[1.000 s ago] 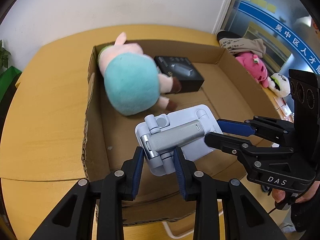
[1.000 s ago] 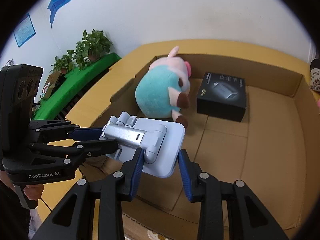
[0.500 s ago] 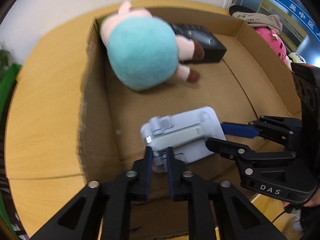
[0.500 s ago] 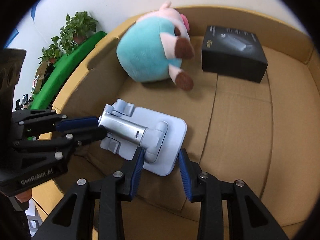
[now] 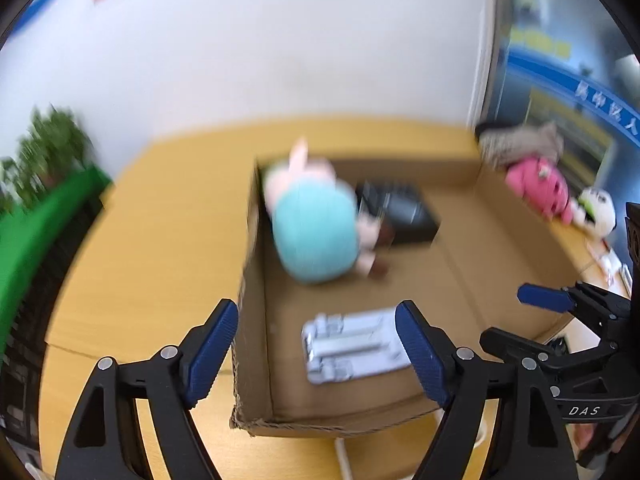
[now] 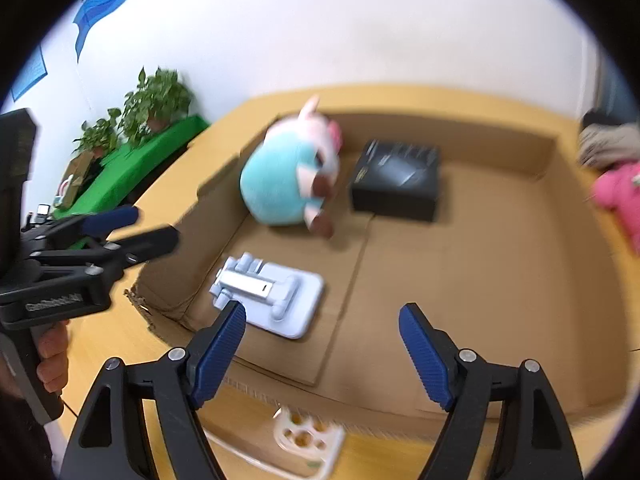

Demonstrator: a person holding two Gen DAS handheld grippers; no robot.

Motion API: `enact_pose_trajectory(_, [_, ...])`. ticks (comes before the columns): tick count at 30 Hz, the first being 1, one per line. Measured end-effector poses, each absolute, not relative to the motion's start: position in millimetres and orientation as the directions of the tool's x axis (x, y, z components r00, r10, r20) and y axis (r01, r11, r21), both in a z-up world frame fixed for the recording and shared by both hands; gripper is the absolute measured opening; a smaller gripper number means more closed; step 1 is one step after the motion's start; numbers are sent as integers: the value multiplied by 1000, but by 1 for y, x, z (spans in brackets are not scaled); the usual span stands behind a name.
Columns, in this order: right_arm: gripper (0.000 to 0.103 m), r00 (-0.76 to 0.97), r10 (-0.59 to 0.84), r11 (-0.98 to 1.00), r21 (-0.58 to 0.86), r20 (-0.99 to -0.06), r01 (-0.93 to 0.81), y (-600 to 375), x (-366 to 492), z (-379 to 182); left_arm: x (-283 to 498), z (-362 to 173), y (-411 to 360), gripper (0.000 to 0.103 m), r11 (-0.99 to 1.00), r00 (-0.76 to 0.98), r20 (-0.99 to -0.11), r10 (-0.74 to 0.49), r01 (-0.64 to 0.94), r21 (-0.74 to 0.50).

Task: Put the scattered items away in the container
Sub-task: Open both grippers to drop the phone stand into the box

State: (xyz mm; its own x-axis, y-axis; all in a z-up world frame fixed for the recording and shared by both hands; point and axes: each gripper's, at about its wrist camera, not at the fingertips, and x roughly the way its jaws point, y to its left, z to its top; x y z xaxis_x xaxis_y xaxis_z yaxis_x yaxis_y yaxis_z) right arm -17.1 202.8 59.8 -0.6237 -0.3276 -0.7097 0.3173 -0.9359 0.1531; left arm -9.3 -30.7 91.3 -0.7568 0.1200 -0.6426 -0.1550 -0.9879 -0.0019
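A white folding phone stand (image 5: 354,344) (image 6: 270,294) lies flat on the floor of the open cardboard box (image 5: 472,264) (image 6: 480,280), near its front left corner. A teal and pink plush (image 5: 314,236) (image 6: 290,178) and a black box (image 5: 404,216) (image 6: 396,182) lie further back in the cardboard box. My left gripper (image 5: 316,350) is open and empty, above the front left of the box. My right gripper (image 6: 322,352) is open and empty, above the front of the box. Each gripper shows in the other's view, the right (image 5: 560,320) and the left (image 6: 92,236).
A pink plush (image 5: 538,186) (image 6: 620,196), a white plush (image 5: 598,212) and a grey bundle (image 5: 520,142) lie on the yellow table right of the box. A white plastic piece (image 6: 306,438) lies before the box front. Green plants (image 6: 156,100) stand at the left.
Both grippers let go of the phone stand and opened wide. The stand now lies in the box. Both grippers pulled up and back from it.
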Motion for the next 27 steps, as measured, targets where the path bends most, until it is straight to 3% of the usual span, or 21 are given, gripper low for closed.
enact_pose_trajectory(3, [79,-674,-285,-949,102,-681,298,214,3,79,22,112,-18,99,-988,-827,-549,120,-152,13])
enact_pose_trajectory(6, [79,-707,-263,-956,79,-657,282,226,17,93,44,125,-5,101,-990,-862,-493,117,-139,9])
enact_pose_trajectory(12, [79,-734,-251,-962,77,-631,262,241,40,106,62,133,4,101,-989,-862,-485,147,-134,-61])
enact_pose_trajectory(27, [79,-755,-243,-966,81,-609,246,262,65,113,85,132,36,101,-990,-852,-506,135,-142,-24])
